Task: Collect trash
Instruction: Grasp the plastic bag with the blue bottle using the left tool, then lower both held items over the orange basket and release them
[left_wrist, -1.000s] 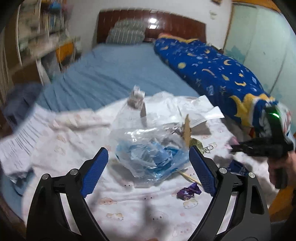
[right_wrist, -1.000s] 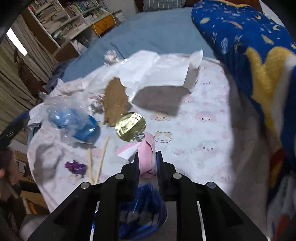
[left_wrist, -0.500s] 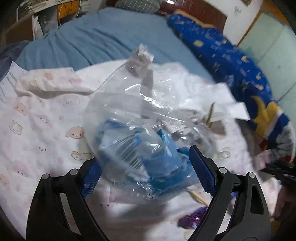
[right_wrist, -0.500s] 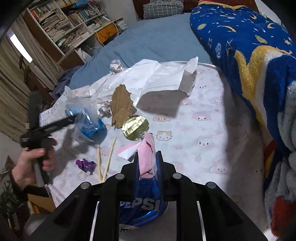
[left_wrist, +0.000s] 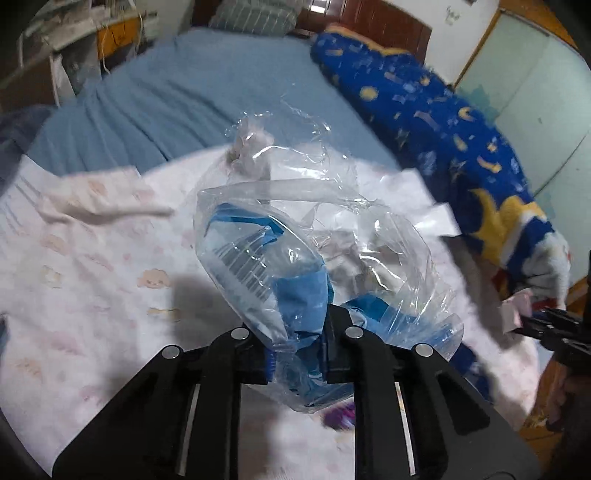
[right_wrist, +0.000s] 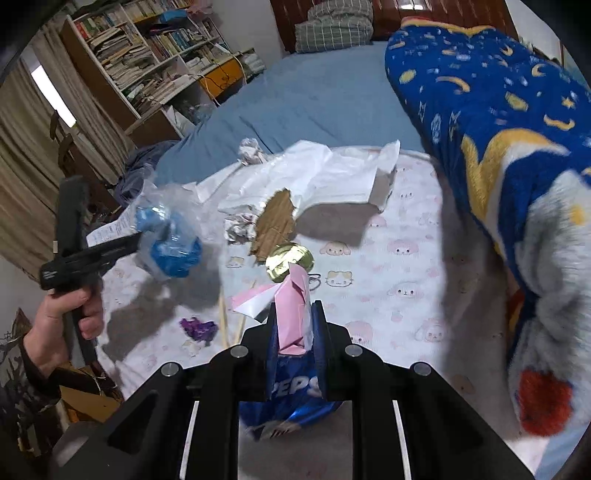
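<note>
Tongs state: left tongs (left_wrist: 297, 345) clench a clear plastic bag (left_wrist: 295, 240) at lower centre; right tongs (right_wrist: 293, 334) clench pink paper (right_wrist: 291, 314) and a Pepsi wrapper (right_wrist: 295, 387). Mid-frame, a printed sheet (right_wrist: 388, 266) carries a gold lid (right_wrist: 288, 258), cardboard (right_wrist: 275, 218) and white paper (right_wrist: 314, 177). Beyond lies the blue bed (right_wrist: 314, 99); a bookshelf (right_wrist: 147, 55) stands upper left.

Bare sheet (right_wrist: 399, 258) right of can lid (right_wrist: 289, 259); blanket (right_wrist: 491, 122) blocks beyond.
</note>
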